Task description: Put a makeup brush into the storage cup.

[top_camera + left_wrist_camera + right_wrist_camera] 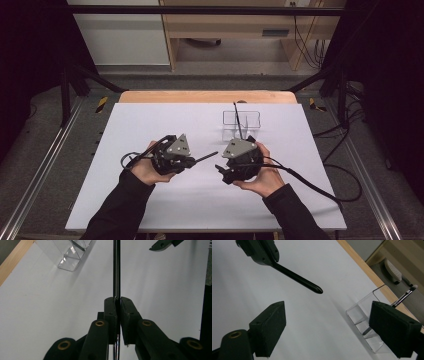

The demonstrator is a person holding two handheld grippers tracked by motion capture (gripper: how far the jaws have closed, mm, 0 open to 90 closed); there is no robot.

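While the left gripper (118,307) clamps a black pen (116,267) above the worktop (150,200), right gripper (327,332) gapes empty; handover pending, clear holder (241,124) already has one.

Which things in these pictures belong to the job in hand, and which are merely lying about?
In the job:
- thin black pen-like stick, clamped in the left gripper
- clear plastic box holder with a slim brush standing in it
- right gripper, jaws open

Lying about:
- white table sheet
- wooden cabinet behind
- floor cables
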